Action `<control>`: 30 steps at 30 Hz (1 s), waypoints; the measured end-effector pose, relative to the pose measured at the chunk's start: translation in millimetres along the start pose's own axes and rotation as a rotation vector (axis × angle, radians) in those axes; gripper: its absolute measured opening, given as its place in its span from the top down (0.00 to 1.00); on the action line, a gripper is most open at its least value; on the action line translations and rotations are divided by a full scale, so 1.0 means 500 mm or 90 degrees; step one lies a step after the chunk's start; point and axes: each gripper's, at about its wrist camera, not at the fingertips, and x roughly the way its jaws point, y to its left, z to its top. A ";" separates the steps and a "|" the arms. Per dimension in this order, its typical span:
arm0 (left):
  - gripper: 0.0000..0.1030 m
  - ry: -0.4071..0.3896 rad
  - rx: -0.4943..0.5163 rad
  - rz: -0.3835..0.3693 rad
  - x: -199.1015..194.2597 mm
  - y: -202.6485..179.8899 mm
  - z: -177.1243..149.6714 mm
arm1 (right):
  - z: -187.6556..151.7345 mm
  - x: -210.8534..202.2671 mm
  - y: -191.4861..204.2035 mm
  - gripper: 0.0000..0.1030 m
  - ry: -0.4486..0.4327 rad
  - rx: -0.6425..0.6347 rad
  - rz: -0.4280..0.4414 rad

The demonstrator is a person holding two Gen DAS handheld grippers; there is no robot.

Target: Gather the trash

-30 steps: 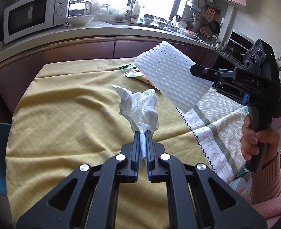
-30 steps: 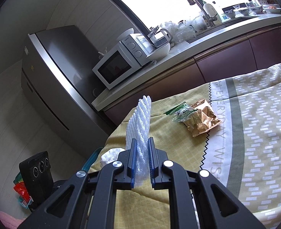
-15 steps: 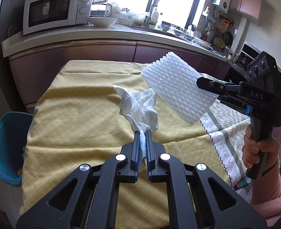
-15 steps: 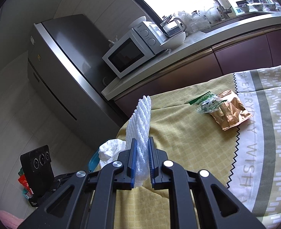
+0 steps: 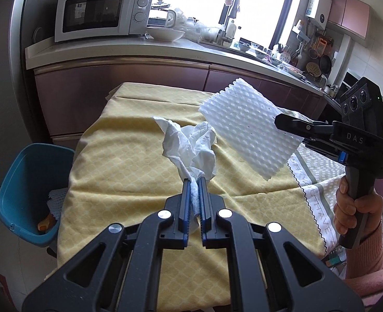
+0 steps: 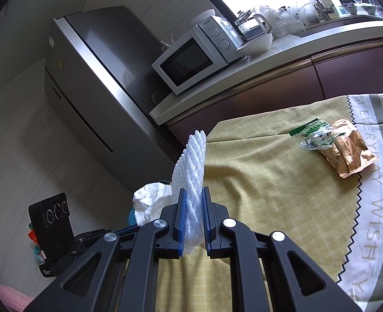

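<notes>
- Since a second ago you have carried both grippers toward the table's left end; the blue bin now shows almost whole beside the yellow cloth.
- Left wrist view: your left gripper is nearly shut, pinching a crumpled white tissue held above the cloth.
- Your right hand holds the right gripper, marked "DAS", clamped on a dimpled white foam sheet in the air.
- Right wrist view: the right gripper squeezes the foam sheet edge-on.
- A gold wrapper and a green one lie touching on the cloth; the towel reads "EVERYDAY WISH".
</notes>
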 end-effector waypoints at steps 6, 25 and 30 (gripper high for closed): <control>0.94 -0.010 -0.014 0.017 -0.017 0.027 0.002 | -0.003 0.030 0.025 0.90 0.018 -0.013 0.015; 0.94 -0.039 -0.067 0.085 -0.081 0.121 -0.013 | -0.002 0.122 0.089 0.90 0.067 -0.049 0.055; 0.94 -0.046 -0.082 0.105 -0.097 0.149 -0.017 | -0.004 0.147 0.100 0.90 0.083 -0.056 0.064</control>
